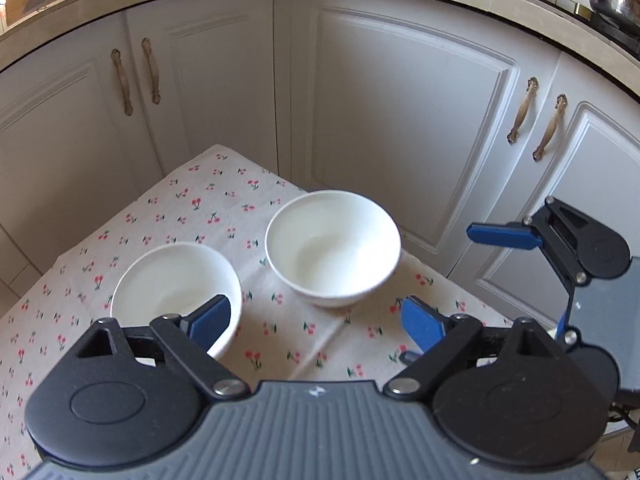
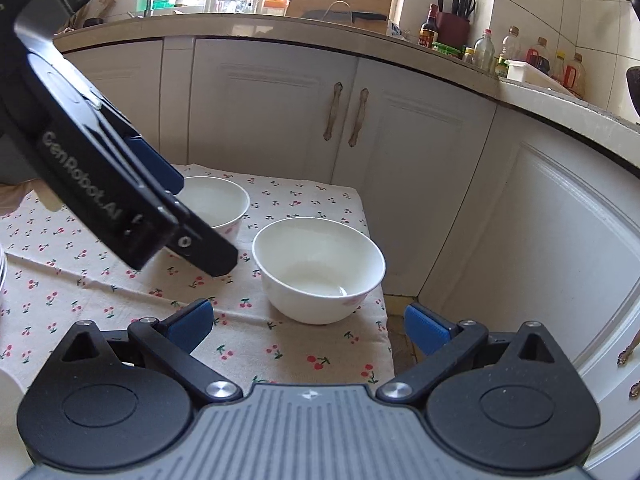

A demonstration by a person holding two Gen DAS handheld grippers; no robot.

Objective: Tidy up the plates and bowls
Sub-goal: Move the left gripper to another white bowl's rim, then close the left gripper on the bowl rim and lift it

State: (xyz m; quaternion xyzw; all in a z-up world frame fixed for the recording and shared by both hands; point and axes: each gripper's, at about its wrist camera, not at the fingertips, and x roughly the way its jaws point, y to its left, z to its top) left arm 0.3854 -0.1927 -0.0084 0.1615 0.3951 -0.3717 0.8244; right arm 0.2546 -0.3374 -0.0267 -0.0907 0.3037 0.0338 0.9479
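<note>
Two white ceramic bowls stood upright and apart on a cherry-print tablecloth (image 1: 192,216) over a small table, in front of white kitchen cabinet doors (image 1: 400,112). The near bowl (image 2: 319,270) sat close to the table's corner, with a faint pink motif on its outer wall; the far bowl (image 2: 218,204) lay beyond it, partly hidden in the right wrist view by the left gripper's body. Both were judged to be rigid, glazed and therefore slippery, moderately heavy for their size and liable to chip or break if dropped or knocked together. The rim was judged the best place for a hold, one pad inside the wall and one outside, since the rounded body would be too wide and smooth to clamp. The left gripper (image 1: 316,324) was seen tilted downward above the cloth, its jaws parted with nothing between them, one blue pad overlapping the bowl on its left (image 1: 168,280) in the picture, though contact could not be confirmed. The right gripper (image 2: 308,326) was likewise angled down toward the near bowl, jaws spread wide and empty, short of it.
</note>
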